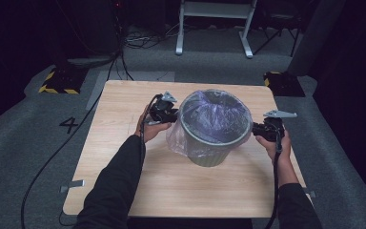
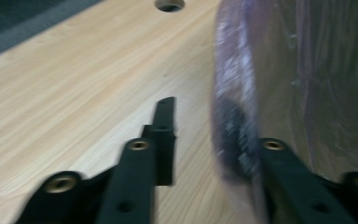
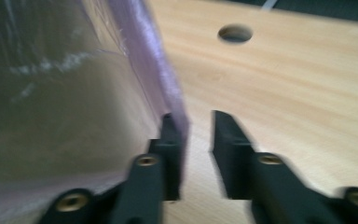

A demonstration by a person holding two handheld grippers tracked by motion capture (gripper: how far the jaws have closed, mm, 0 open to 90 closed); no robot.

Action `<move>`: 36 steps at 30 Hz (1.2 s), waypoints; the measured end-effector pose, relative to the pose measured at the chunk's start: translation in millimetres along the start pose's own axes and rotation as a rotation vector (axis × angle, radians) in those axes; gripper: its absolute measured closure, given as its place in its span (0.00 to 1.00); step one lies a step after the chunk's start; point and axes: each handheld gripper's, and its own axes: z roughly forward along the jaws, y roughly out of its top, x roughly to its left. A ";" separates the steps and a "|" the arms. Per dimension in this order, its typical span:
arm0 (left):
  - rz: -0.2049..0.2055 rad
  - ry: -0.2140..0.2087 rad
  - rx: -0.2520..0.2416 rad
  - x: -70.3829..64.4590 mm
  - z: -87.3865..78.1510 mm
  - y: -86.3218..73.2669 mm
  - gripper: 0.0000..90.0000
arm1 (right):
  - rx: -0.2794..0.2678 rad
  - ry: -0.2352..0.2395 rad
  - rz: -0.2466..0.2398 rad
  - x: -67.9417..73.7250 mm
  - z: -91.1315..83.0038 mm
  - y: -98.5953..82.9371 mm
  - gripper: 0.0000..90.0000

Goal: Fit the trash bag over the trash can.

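A grey-green waste bin (image 1: pixel 212 143) is standing upright near the middle of the pale wooden worktop (image 1: pixel 124 181), and a thin, see-through purple bag (image 1: pixel 214 114) is lining it, with its edge folded out over the rim and hanging loosely down the outside wall. The person is reaching in from the near edge with both dark sleeves, and the left tool (image 1: pixel 167 114) is sitting just beside the bin's left rim while the right tool (image 1: pixel 262 130) is sitting just beside its right rim, so the bin is standing between the two. In the left gripper view, the left tool (image 2: pixel 209 135) is showing its jaws standing apart, and the bag's folded edge (image 2: pixel 233 93) is running between them; one jaw is lying blurred behind the plastic and the other is standing clear over bare wood. Whether that tool is pressing on the film is not possible to tell. In the right gripper view, the right tool (image 3: pixel 198 135) is holding its jaws a narrow gap apart; the bag's hanging edge (image 3: pixel 144 60) is lying against the outer face of one jaw, while the gap itself is showing bare worktop. A round hole (image 3: pixel 235 33) is showing in the wood beyond that tool.
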 end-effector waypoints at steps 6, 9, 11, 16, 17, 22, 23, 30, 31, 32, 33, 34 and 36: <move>-0.040 -0.013 -0.092 4.5 -34.7 -15.4 0.38 | -0.099 -0.016 -0.069 -4.9 -27.1 -8.1 0.53; -0.038 -0.023 -0.134 4.8 -48.4 -23.6 0.32 | -0.099 -0.013 -0.099 -5.7 -35.1 -11.5 0.44; -0.031 -0.014 -0.147 4.5 -57.7 -28.7 0.31 | -0.101 -0.018 -0.130 -3.3 -39.3 -12.7 0.41; 0.008 0.012 -0.147 5.0 -70.2 -41.6 0.31 | -0.108 -0.021 -0.196 4.4 -46.7 -13.9 0.43; 0.011 0.018 -0.139 7.0 -71.9 -44.5 0.31 | -0.102 -0.033 -0.198 4.8 -47.2 -13.9 0.43; -0.033 0.055 -0.131 23.7 -75.0 -51.7 0.30 | -0.096 -0.056 -0.130 -4.9 -46.9 -13.4 0.42; -0.042 0.069 -0.141 25.6 -75.4 -52.5 0.30 | -0.101 -0.057 -0.116 -7.9 -46.5 -13.3 0.42; -0.106 0.001 -0.231 34.1 -86.6 -49.8 0.26 | -0.138 -0.054 -0.084 -12.3 -49.4 -11.2 0.37; -0.092 -0.017 -0.252 31.9 -91.4 -49.3 0.26 | -0.143 -0.051 -0.088 -11.5 -51.0 -11.0 0.36; -0.078 -0.018 -0.266 29.2 -95.9 -48.8 0.26 | -0.159 -0.045 -0.097 -10.1 -54.7 -10.8 0.36; -0.061 -0.017 -0.271 26.1 -100.8 -48.5 0.26 | -0.173 -0.044 -0.106 -9.2 -58.1 -10.7 0.37; -0.049 -0.021 -0.282 22.3 -106.0 -49.0 0.25 | -0.182 -0.039 -0.110 -7.9 -61.7 -10.7 0.38; -0.017 -0.028 -0.296 15.2 -115.7 -52.4 0.25 | -0.196 -0.025 -0.143 -4.9 -68.3 -11.3 0.42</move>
